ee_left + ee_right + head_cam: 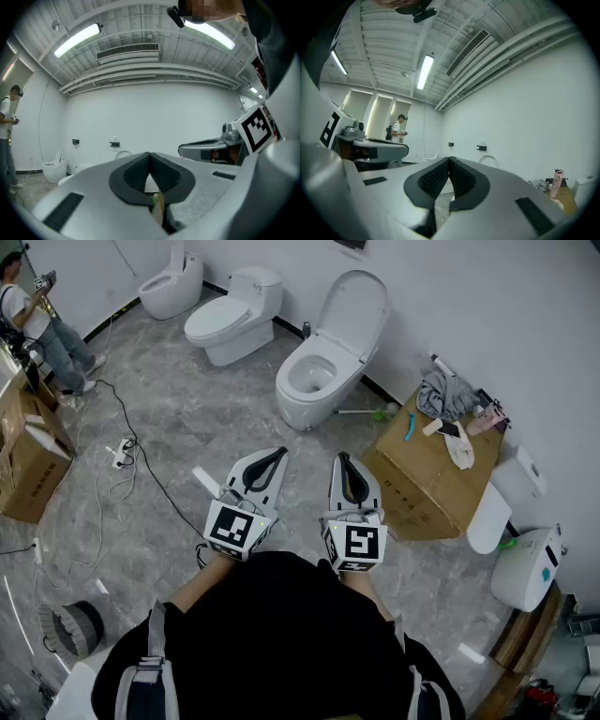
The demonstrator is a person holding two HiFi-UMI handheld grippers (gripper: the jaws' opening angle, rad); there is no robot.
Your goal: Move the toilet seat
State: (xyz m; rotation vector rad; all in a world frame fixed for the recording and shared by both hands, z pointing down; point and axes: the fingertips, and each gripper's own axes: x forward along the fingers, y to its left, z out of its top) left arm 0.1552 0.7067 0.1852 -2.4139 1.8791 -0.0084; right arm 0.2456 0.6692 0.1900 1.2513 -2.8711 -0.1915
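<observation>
Toilet lid (354,310) up — left gripper (279,453), right gripper (342,457) closed, empty.

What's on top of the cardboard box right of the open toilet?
On the cardboard box: a crumpled grey cloth, a small blue tool, a white strap-like item and something pink. Whatever lies under the cloth is covered.

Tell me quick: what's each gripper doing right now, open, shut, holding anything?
Left white-and-black two-jaw gripper: closed, jaws together, nothing held.
Right white-and-black two-jaw gripper: closed, jaws together, nothing held.
</observation>
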